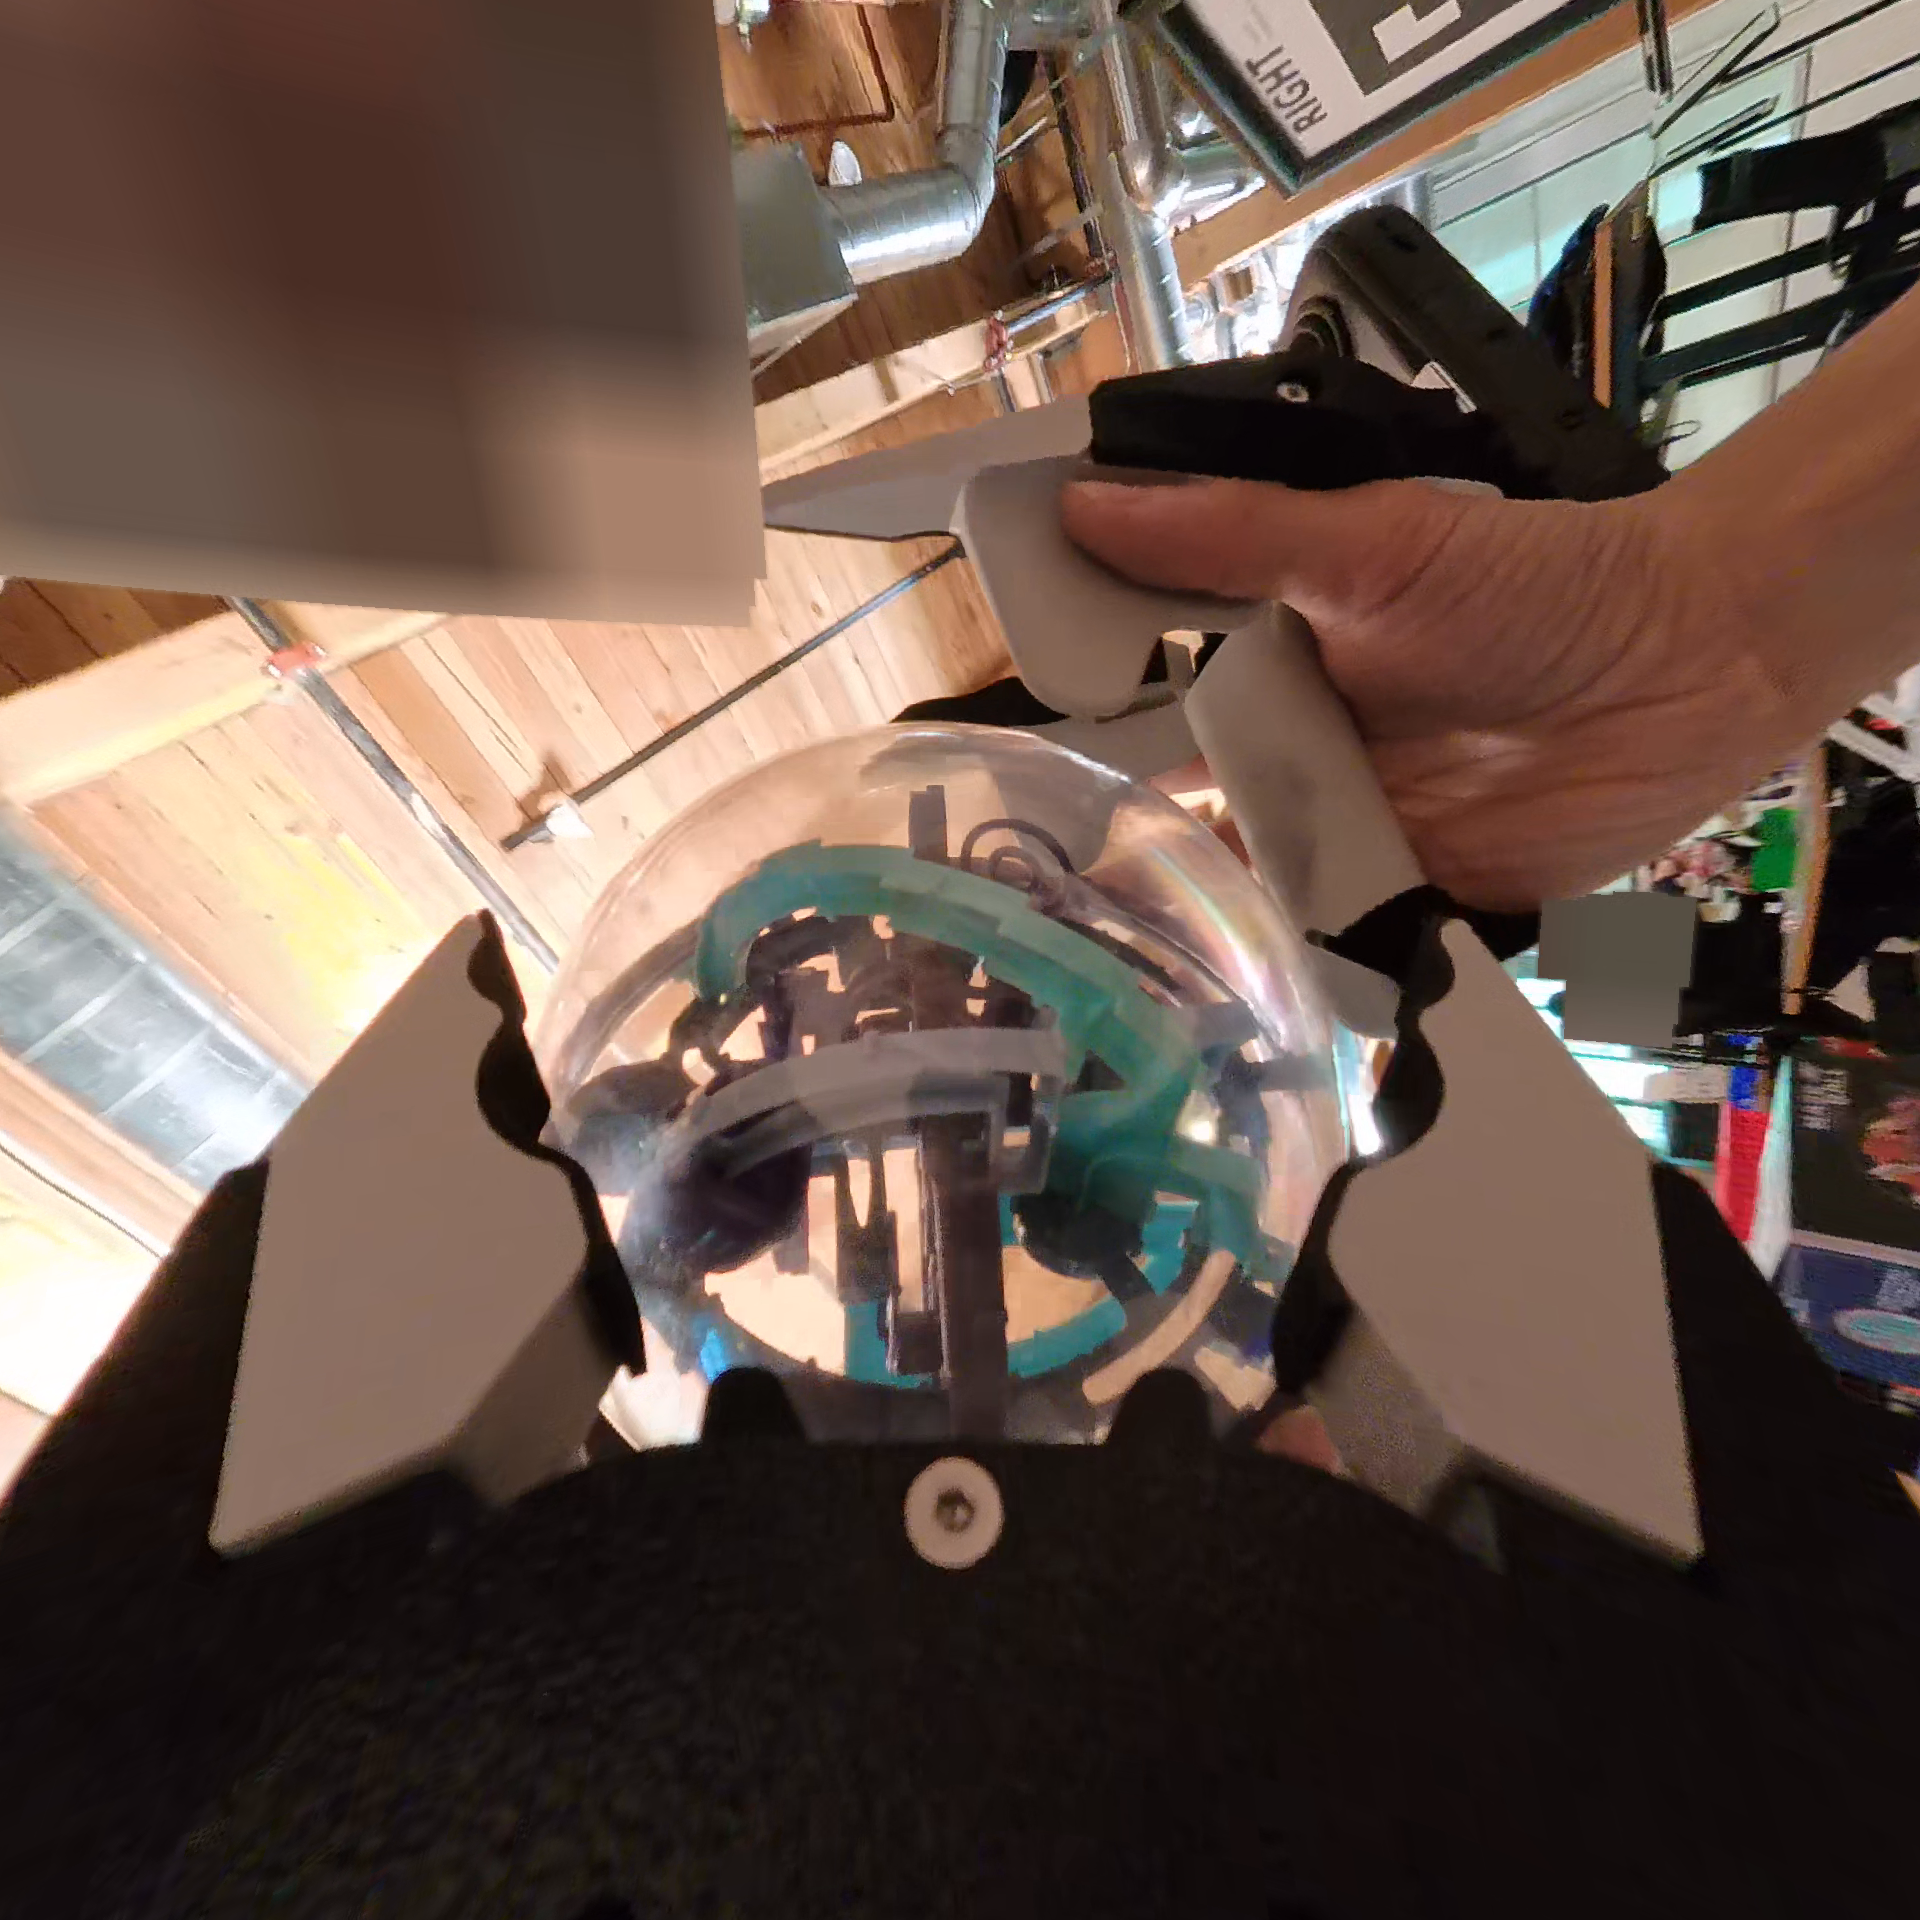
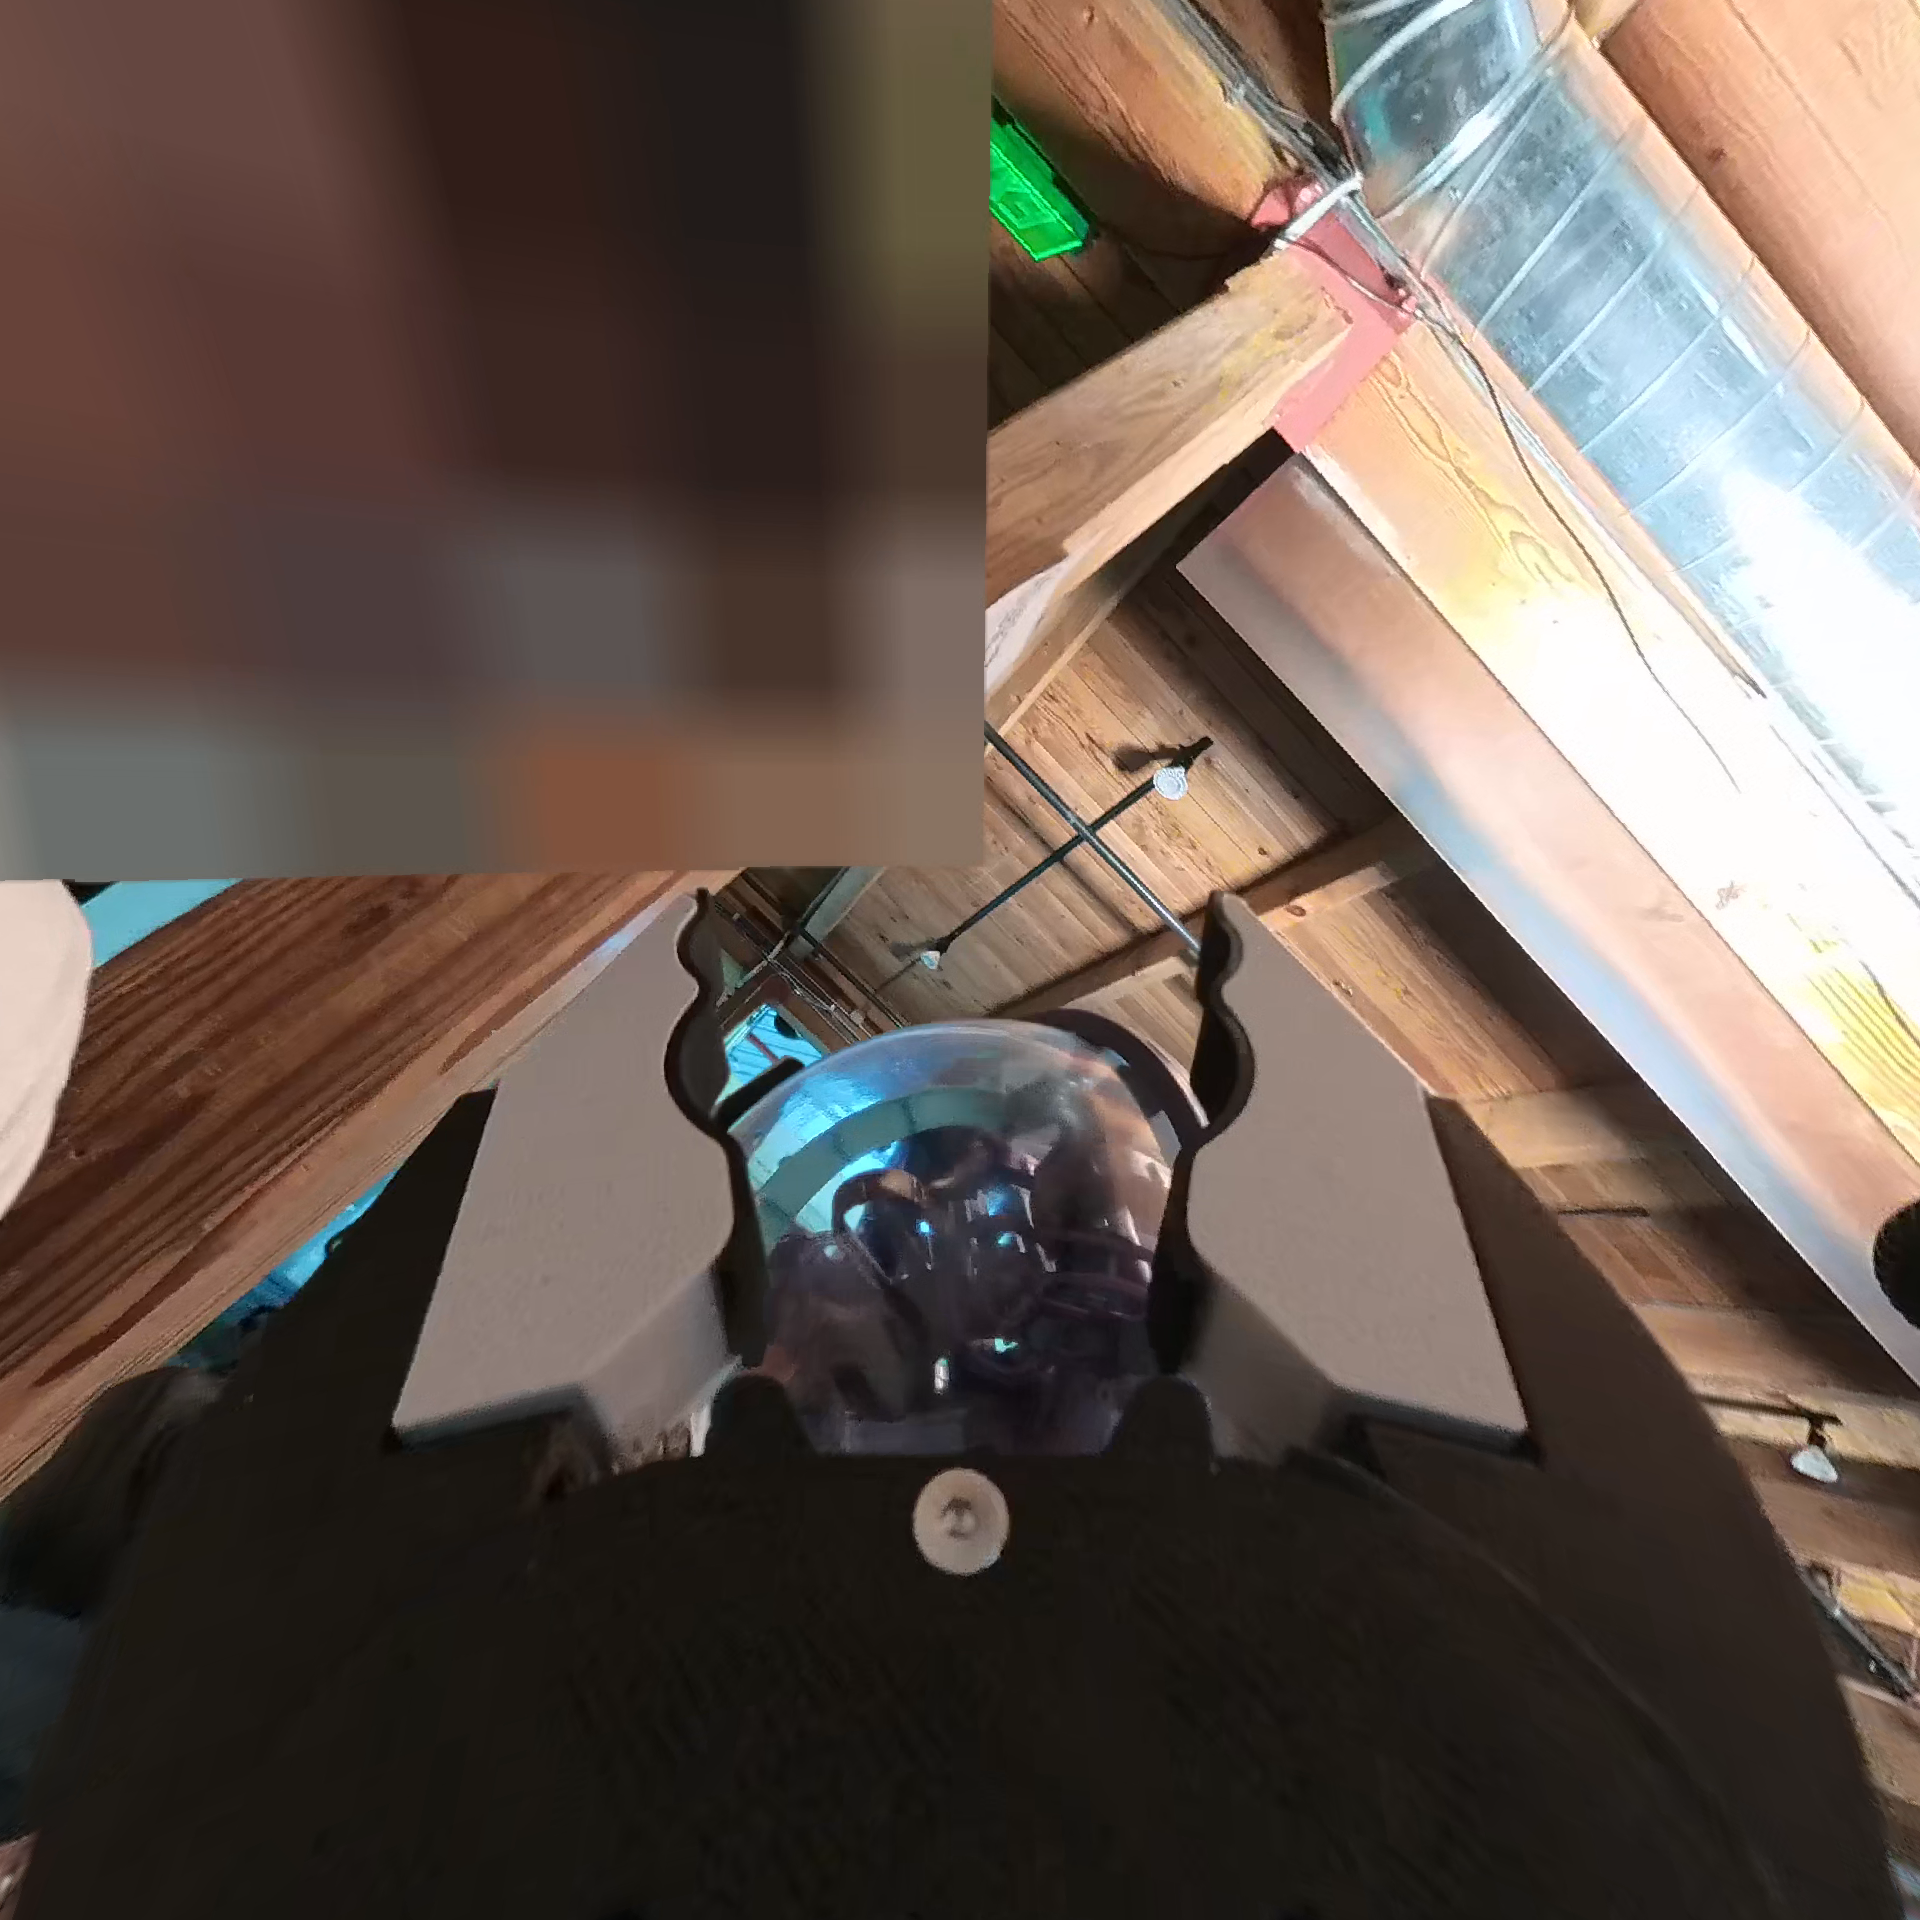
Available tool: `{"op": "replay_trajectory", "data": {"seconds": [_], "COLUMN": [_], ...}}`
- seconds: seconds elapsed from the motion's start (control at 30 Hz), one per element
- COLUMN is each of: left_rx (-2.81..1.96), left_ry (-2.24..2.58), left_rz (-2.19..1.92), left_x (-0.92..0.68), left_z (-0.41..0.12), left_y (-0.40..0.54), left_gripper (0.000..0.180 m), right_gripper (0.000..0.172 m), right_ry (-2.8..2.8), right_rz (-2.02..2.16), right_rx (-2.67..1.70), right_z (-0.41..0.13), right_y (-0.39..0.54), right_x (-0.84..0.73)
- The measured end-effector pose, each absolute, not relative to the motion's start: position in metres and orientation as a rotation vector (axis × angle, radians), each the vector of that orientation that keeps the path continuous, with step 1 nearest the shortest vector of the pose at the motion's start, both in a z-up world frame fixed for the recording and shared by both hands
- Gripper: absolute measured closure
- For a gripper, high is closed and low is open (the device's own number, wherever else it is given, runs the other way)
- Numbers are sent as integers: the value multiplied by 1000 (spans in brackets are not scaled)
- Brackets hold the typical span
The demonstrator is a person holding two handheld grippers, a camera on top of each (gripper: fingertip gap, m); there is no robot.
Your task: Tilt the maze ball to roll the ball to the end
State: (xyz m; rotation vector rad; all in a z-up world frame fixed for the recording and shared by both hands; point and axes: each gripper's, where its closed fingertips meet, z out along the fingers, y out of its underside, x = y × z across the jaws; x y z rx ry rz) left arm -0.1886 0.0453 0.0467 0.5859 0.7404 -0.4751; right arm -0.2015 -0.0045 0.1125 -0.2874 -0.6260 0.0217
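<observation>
The maze ball [image 1: 935, 1039] is a clear sphere with teal, grey and black tracks inside. It is held up in the air, and both views look up at the ceiling. My left gripper [image 1: 961, 925] is spread wide, with both pads pressed on the sphere's sides. My right gripper [image 2: 961, 904] has the maze ball [image 2: 956, 1195] deep between its fingers, and both pads [image 2: 740, 1247] lie against it. In the left wrist view a hand [image 1: 1507, 675] holds the right gripper, and one of its fingers [image 1: 1351, 982] rests on the sphere's far right. I cannot pick out the small ball inside.
Wooden ceiling beams [image 2: 1143, 447] and a metal duct [image 2: 1558, 260] are overhead. A green lit sign [image 2: 1039, 197] hangs near the beams. A board with a black-and-white marker [image 1: 1403, 62] is at the upper right. Shelves with boxes [image 1: 1849, 1195] stand at the right.
</observation>
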Motion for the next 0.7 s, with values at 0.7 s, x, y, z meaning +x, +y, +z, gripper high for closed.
{"op": "replay_trajectory", "data": {"seconds": [0.7], "left_rx": [536], "left_ry": [852], "left_rz": [-395], "left_x": [-171], "left_z": [43], "left_y": [56], "left_gripper": [23], "right_gripper": [85], "right_ry": [-536], "right_rz": [80], "right_rx": [-309], "right_z": [110], "right_y": [7], "right_x": [-179]}}
